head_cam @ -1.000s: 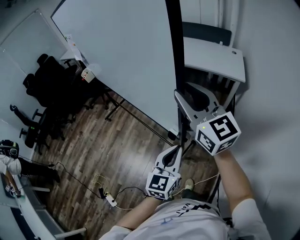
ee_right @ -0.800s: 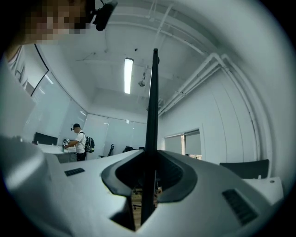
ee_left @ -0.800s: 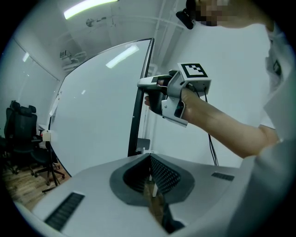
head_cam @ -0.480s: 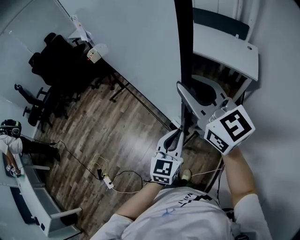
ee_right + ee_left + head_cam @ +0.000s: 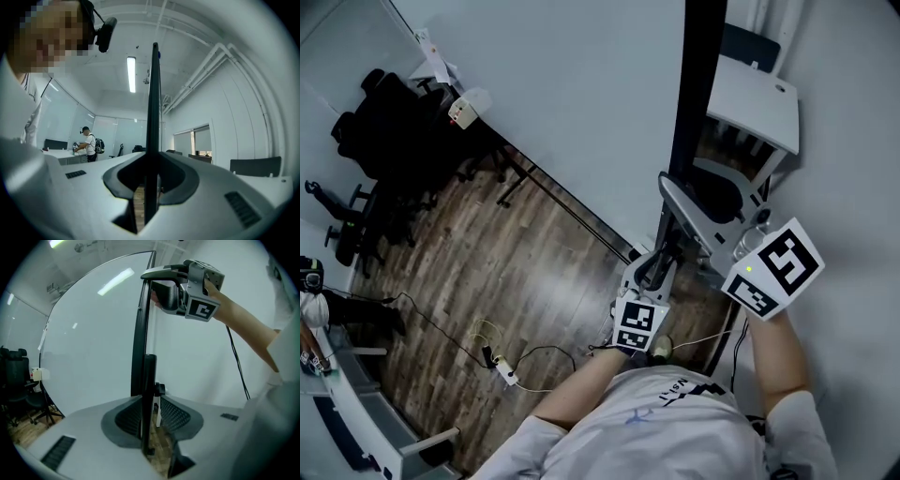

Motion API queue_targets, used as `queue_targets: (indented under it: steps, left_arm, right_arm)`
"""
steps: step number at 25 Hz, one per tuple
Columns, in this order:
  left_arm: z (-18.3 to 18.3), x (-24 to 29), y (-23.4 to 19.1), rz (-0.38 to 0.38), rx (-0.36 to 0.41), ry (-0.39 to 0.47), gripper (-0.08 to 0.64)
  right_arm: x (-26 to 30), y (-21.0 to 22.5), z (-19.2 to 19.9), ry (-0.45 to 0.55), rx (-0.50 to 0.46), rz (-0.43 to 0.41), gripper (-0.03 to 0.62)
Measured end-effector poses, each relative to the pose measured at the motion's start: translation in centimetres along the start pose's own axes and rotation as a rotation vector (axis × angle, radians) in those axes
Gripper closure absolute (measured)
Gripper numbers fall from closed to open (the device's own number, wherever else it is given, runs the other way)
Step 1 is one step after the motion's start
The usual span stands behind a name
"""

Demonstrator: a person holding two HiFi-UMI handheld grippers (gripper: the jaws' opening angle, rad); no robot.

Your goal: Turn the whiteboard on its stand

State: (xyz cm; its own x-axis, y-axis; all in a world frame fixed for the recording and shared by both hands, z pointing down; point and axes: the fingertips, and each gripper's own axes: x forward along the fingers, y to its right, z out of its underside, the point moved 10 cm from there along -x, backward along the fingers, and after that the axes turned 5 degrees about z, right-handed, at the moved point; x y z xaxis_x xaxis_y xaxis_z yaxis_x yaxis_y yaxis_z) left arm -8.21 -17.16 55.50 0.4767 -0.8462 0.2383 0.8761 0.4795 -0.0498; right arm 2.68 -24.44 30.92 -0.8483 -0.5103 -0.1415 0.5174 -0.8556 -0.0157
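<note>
No legible text, number or brand was found. Print on the person's white shirt (image 5: 647, 436) was too small and blurred to read.

An office: black swivel chairs (image 5: 389, 136), a white desk (image 5: 752, 101), glass partition walls (image 5: 119, 133), a big whiteboard (image 5: 572, 103).

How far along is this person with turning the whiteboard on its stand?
Done: both grippers are at the black edge of the whiteboard. In hand: the right gripper has just been closing its jaws and now pinches that edge. The left gripper has just been opening its jaws, which stand apart around the stand's black upright. Left: the turn itself; nothing shows it finished.
</note>
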Motion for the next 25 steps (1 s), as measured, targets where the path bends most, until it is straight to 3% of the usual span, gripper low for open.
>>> queue_targets:
  steps: [4, 8, 14, 25]
  left_arm:
    - [0.4, 0.9, -0.5, 0.020, 0.040, -0.015, 0.432]
    - [0.4, 1.3, -1.1, 0.044, 0.021, -0.011, 0.439]
    - [0.9, 2.4, -1.6, 0.068, 0.023, 0.001, 0.468]
    - [-0.5, 4.2, -1.0, 0.062, 0.008, 0.023, 0.468]
  right_arm:
    - [0.1, 0.2, 0.2, 0.006, -0.002, -0.006, 0.509]
    - [0.3, 0.6, 0.3, 0.003, 0.003, 0.002, 0.511]
    - [0.5, 2.0, 0.8, -0.019, -0.011, -0.055, 0.509]
    - [0.5, 4.9, -0.2, -0.019, 0.012, -0.085, 0.511]
